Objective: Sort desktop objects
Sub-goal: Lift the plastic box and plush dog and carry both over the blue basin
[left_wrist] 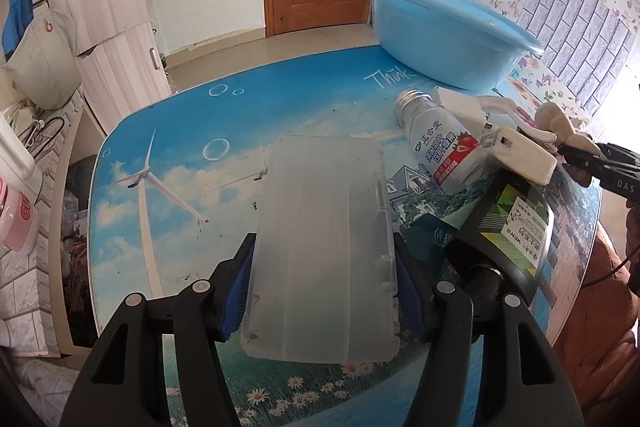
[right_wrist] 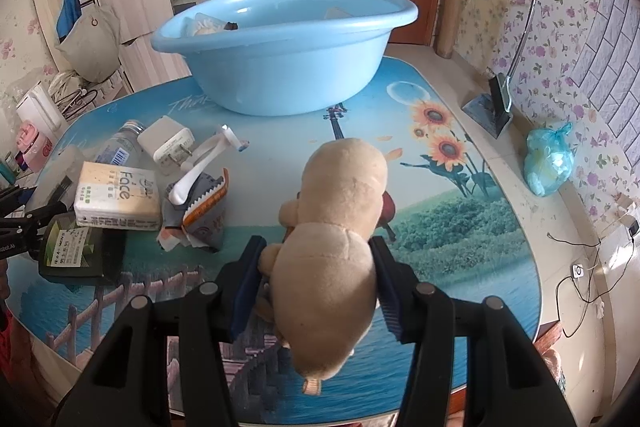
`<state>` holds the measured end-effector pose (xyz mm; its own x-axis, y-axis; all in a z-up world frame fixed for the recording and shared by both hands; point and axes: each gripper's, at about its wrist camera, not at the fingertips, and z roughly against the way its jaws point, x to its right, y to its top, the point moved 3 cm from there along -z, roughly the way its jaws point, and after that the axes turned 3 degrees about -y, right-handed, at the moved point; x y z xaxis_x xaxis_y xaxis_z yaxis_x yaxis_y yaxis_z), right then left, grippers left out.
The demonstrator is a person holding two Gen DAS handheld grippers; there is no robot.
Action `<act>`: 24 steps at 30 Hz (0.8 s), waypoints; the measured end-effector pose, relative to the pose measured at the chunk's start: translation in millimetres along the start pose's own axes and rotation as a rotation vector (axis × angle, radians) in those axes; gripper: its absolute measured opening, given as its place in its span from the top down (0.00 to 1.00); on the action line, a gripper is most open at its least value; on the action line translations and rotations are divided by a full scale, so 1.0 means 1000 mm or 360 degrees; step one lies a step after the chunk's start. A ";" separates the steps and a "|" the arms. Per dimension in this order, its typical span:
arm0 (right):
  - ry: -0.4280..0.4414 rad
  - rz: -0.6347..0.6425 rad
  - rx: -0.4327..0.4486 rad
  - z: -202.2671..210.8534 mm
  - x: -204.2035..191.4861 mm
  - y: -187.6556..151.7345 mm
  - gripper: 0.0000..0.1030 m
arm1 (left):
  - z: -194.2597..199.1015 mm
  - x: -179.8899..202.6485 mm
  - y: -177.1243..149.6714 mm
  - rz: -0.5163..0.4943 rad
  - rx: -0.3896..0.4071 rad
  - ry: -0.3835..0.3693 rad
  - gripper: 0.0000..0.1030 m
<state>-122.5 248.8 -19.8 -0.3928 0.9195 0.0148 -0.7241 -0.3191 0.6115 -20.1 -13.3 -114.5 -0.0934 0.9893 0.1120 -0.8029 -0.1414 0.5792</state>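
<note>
My left gripper (left_wrist: 324, 283) is shut on a translucent plastic box (left_wrist: 324, 227), held over the printed tabletop (left_wrist: 180, 155). My right gripper (right_wrist: 316, 279) is shut on a beige plush toy (right_wrist: 336, 219), held above the table; it also shows at the right edge of the left wrist view (left_wrist: 560, 119). A light blue basin (right_wrist: 288, 47) stands at the table's far side, with a few items inside; it also shows in the left wrist view (left_wrist: 444, 27).
Left of the plush lie a tissue pack (right_wrist: 116, 197), white charger (right_wrist: 168, 143), toothbrush (right_wrist: 200, 163), orange comb (right_wrist: 208, 201), bottle (left_wrist: 440, 147) and a dark box (right_wrist: 76, 251). A blue bag (right_wrist: 548, 163) sits off the table's right edge.
</note>
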 end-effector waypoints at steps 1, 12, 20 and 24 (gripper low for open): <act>0.0000 0.0009 0.0026 0.003 0.000 0.001 0.55 | 0.002 -0.001 0.000 0.0013 0.0009 -0.0006 0.40; 0.0054 -0.0015 0.0136 0.026 0.000 0.010 0.56 | 0.041 -0.006 0.015 0.0103 0.0192 -0.0035 0.41; 0.0106 -0.0038 0.0242 0.052 -0.002 0.017 0.56 | 0.059 0.003 0.022 0.0084 0.0252 -0.0070 0.41; 0.0124 -0.0036 0.0288 0.062 -0.004 0.021 0.56 | 0.067 0.009 0.025 0.0080 0.0270 -0.0102 0.41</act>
<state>-100.7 252.6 41.9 -0.4253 0.9032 -0.0576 -0.6223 -0.2457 0.7432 -1.5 -10.0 -44.9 -0.0885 0.9773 0.1923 -0.6869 -0.1997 0.6987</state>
